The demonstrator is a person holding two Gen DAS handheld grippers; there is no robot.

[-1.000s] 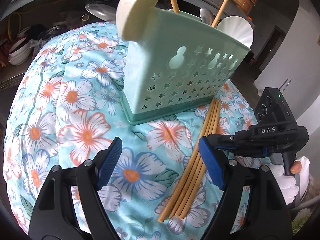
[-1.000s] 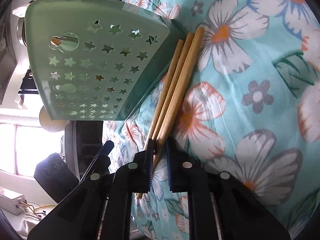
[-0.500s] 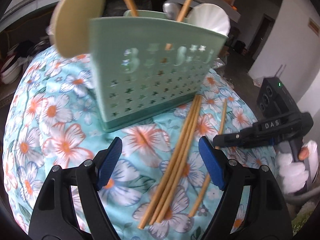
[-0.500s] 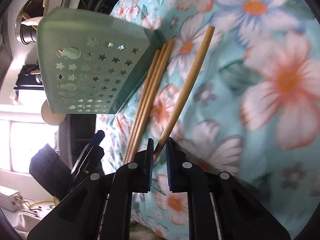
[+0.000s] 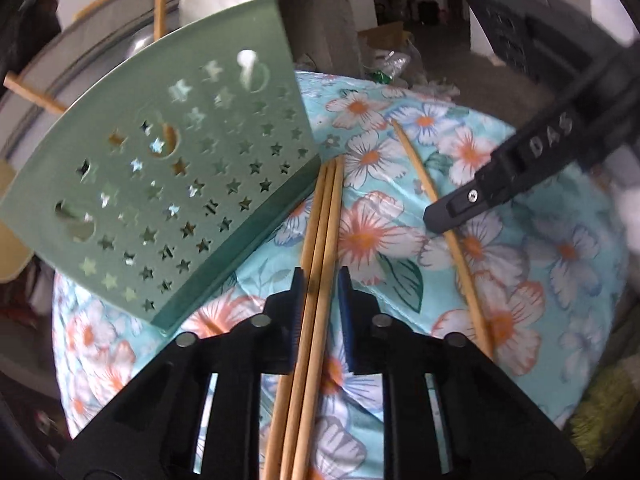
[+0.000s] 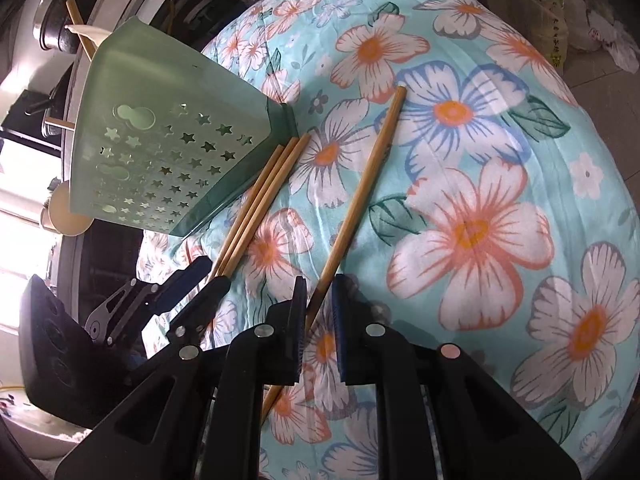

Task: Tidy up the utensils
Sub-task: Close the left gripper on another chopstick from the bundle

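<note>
Left gripper: jaws have just been closing; bundle of chopsticks is being straddled on floral cloth, contact unclear.
Right gripper: single chopstick is being clamped.
Green holder: bundle's tips are lying against its base.

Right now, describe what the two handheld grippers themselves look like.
Both are matte black plastic clamps. The left gripper and right gripper each have two angular arms with round silver pivot pins and ribbed blue pads on the fingers' inner faces. Seen from the left wrist, the right gripper's side carries raised "DAS" lettering, a small screw, and a dark box with a green light. No cables show.
</note>
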